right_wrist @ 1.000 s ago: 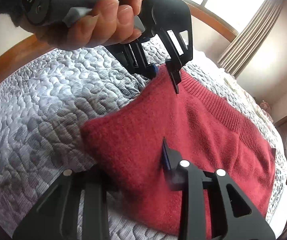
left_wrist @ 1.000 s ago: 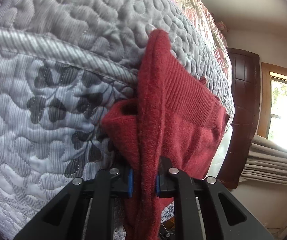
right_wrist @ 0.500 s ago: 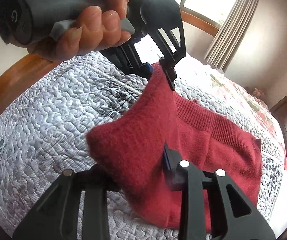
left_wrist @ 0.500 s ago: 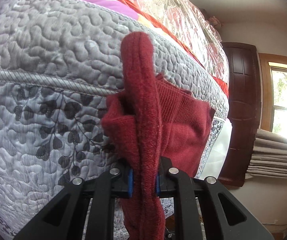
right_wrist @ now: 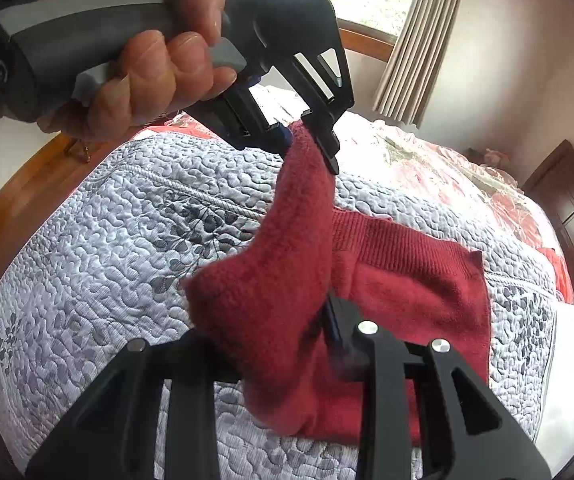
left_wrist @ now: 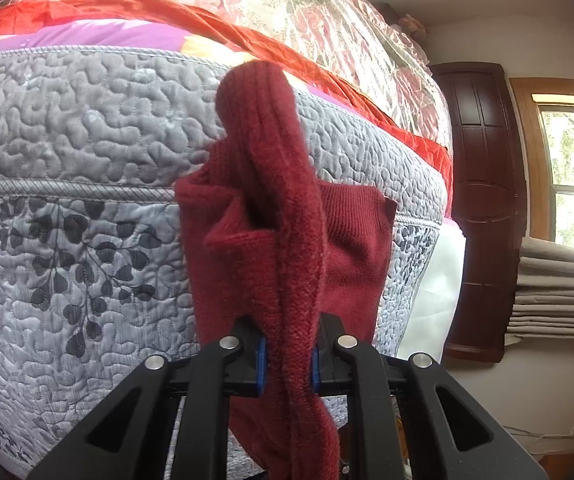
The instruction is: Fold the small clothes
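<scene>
The left gripper (left_wrist: pixel 286 362) is clamped on a bunched edge of the red knit garment (left_wrist: pixel 283 240); its 2 blue-padded fingers (left_wrist: pixel 261 364) press the cloth from both sides, and the fabric rises ahead of them in a thick roll. The right wrist view shows the same gripper (right_wrist: pixel 307 140) from outside, held by a hand (right_wrist: pixel 143 60) around a grey handle, lifting that corner of the garment (right_wrist: pixel 415 280) clear of the grey quilt (right_wrist: pixel 107 240).

The right gripper (right_wrist: pixel 287 344) also grips the garment: cloth is gathered between its fingers and drapes over the left finger, hiding it, while the right finger (right_wrist: pixel 333 322) shows its blue pad against the fabric. Between the 2 grippers the lifted edge hangs as a taut fold; beyond them the rest of the garment lies flat on the quilt, its ribbed band farthest from the right gripper.

The only marking readable is a small swirl logo (right_wrist: pixel 3 72) on the butt of the grey handle; no words can be made out.

Only the left wrist view shows the quilt's (left_wrist: pixel 67 200) leaf print close up, the red and purple bedding (left_wrist: pixel 127 12) beyond the gripper, and the folded curtain stack (left_wrist: pixel 559 288) to its right. Only the right wrist view shows the hand, the wooden bed frame (right_wrist: pixel 19 200) and the hanging curtain (right_wrist: pixel 415 40).
</scene>
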